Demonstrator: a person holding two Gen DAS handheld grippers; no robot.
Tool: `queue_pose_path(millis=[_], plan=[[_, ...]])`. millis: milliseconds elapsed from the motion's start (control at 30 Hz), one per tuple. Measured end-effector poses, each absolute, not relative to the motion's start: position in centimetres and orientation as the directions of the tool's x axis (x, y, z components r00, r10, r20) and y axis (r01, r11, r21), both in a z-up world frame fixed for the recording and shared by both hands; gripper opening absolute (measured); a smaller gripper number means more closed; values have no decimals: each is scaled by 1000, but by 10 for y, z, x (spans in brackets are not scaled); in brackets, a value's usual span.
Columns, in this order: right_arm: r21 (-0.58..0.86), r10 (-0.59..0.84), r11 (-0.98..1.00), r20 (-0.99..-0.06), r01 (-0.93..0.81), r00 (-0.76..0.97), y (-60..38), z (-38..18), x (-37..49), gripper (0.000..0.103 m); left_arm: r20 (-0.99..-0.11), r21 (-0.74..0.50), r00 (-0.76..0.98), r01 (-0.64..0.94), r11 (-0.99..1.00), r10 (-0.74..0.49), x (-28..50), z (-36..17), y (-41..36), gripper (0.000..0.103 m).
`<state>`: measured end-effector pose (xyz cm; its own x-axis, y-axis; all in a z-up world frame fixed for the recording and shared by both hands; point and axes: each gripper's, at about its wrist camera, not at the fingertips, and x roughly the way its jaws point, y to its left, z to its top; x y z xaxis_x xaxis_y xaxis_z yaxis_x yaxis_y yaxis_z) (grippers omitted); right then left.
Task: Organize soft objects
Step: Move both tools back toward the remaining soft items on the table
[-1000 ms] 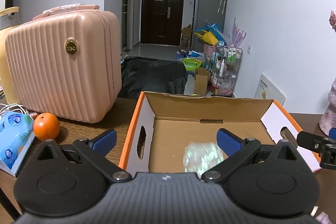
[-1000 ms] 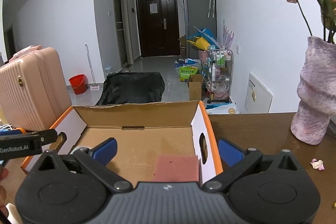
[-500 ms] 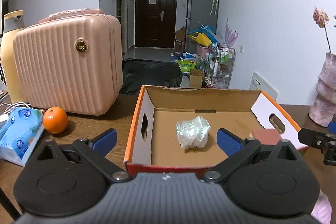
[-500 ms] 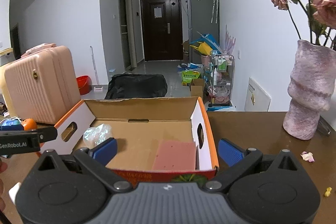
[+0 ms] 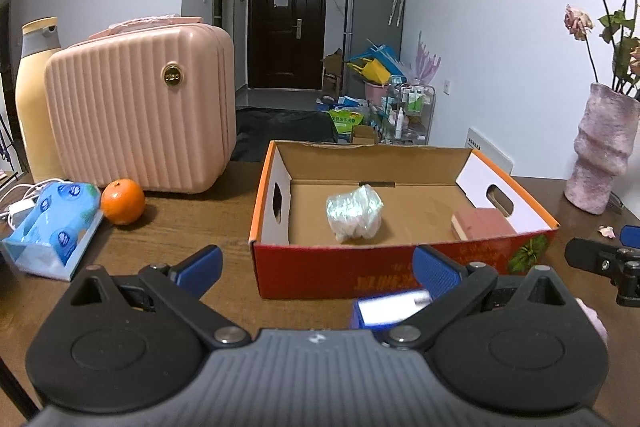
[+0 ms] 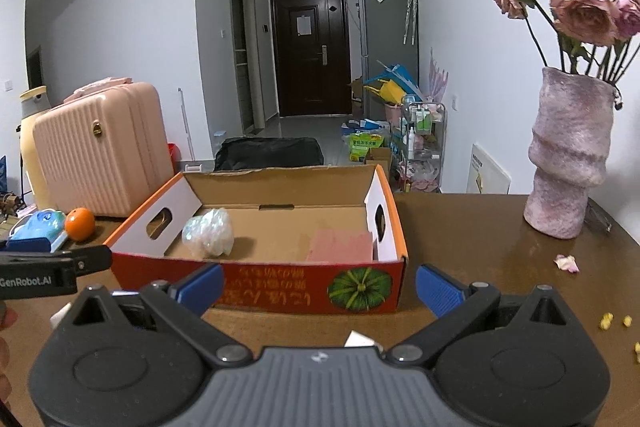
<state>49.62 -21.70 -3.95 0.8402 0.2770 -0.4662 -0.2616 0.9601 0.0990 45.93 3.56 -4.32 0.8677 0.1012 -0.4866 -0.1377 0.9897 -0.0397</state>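
- Standing here watching: the left gripper (image 5: 316,263) is hanging in front of the cardboard box (image 5: 400,267), jaws spread wide with nothing between them.
- The right gripper (image 6: 320,283) is doing the same thing on its side, wide apart and empty, hovering just short of the box's red front wall.
- The soft stuff is sitting inside the box: a crumpled plastic-wrapped bundle (image 5: 354,213) toward the left-middle, and a pink sponge block (image 5: 482,223) tucked against the right wall. They're lying well apart from each other.
- My guess is the bundle is going to handle super light and squishy, and that wrap is looking slippery, so I'd be pinching it across the fat middle rather than by a loose fold.
- The sponge is looking light too, and springy, with flat sides, so grabbing across its two broad faces should be holding fine.
- There's a blue and white thing (image 5: 390,309) lying on the table right under the left gripper; I can't tell what it is.
- The orange (image 5: 122,195), the tissue pack (image 5: 56,223) and the pink case (image 5: 140,111) are sitting off to the left, outside the box.
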Motion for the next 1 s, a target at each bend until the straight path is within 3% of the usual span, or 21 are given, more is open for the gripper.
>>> queue_pose_path(millis=[1000], plan=[[105, 312, 948, -474, -299, 823, -214, -62, 355, 103, -480, -24, 875, -90, 996, 68, 326, -49, 19, 103]])
